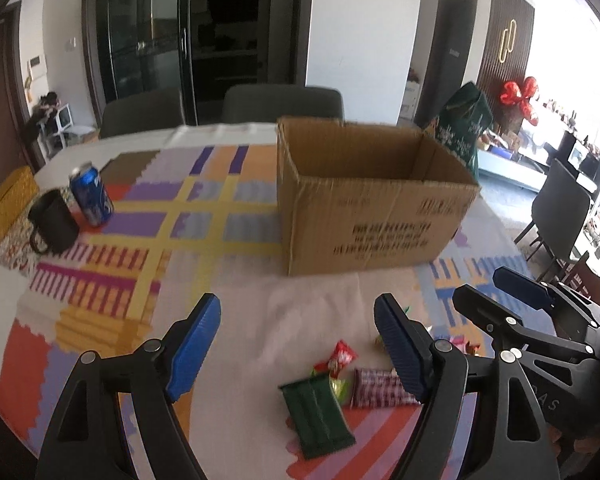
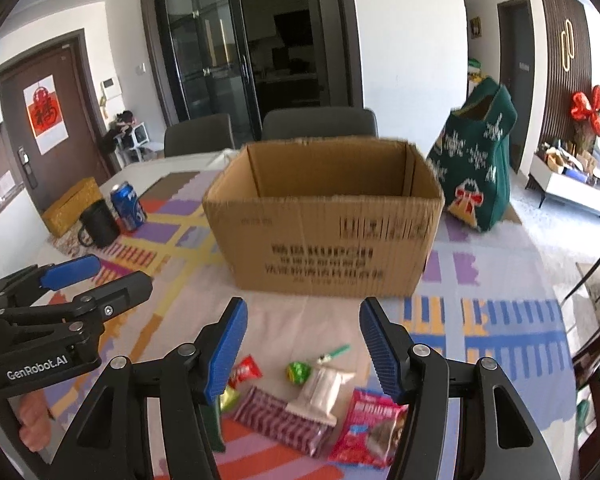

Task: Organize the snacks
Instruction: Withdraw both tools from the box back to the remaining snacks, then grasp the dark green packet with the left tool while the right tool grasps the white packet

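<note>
An open, empty-looking cardboard box stands on the patterned tablecloth. Snack packets lie near the front edge: a dark green packet, a small red packet, a purple striped bar, a beige packet, a green wrapped candy and a pink-red bag. My left gripper is open above the snacks, holding nothing. My right gripper is open above them, holding nothing. The right gripper also shows in the left wrist view.
A blue soda can, a black mug and a yellow box stand at the left. A green knitted Christmas bag stands right of the cardboard box. Grey chairs stand behind the table.
</note>
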The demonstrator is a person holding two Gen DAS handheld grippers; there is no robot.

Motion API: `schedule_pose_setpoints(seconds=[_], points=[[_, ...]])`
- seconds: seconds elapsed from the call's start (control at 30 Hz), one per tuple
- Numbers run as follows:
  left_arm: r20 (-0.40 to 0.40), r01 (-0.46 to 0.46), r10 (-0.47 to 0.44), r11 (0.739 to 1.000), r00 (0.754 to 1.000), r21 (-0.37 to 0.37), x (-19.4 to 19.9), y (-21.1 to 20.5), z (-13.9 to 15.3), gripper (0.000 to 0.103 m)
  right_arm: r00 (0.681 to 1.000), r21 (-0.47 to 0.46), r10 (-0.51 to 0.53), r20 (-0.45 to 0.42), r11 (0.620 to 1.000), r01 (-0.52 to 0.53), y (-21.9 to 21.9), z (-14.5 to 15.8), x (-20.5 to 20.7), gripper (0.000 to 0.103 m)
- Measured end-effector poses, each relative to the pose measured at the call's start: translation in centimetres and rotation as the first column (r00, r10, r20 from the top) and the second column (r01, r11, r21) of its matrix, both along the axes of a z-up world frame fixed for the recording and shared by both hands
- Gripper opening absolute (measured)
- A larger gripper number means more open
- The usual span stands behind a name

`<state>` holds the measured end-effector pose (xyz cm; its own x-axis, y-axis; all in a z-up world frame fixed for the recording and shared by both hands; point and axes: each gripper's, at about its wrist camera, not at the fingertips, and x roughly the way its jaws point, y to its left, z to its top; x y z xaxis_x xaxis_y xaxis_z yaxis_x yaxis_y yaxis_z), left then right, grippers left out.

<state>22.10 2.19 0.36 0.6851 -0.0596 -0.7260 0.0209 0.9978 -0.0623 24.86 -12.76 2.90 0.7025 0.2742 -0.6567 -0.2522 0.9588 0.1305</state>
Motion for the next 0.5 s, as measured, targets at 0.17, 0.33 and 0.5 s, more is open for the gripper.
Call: schedule_pose_setpoints(seconds=[0.17, 0.33, 0.5], points=[[-0.057, -0.008, 0.007, 1.000, 0.998, -0.003, -0.6, 0.0, -1.9, 0.079, 0.998, -0.003, 0.001, -0.059, 1.000, -0.001, 0.1, -2.0, -0.5, 0.059], [-0.125, -0.010, 0.008, 1.000, 0.992, -0.014, -1.1, -0.1, -4.1, 0.079, 0.992, -0.003, 0.001, -0.122, 1.000, -0.001, 0.0, -4.2, -1.1, 0.059], [-0.171, -0.006, 0.005, 1.000, 0.985, -0.009, -1.5, -0.3, -5.8, 0.079, 0.985, -0.007, 0.004, -0.170, 1.000, -0.005, 0.1, -5.7, -1.6, 0.059]])
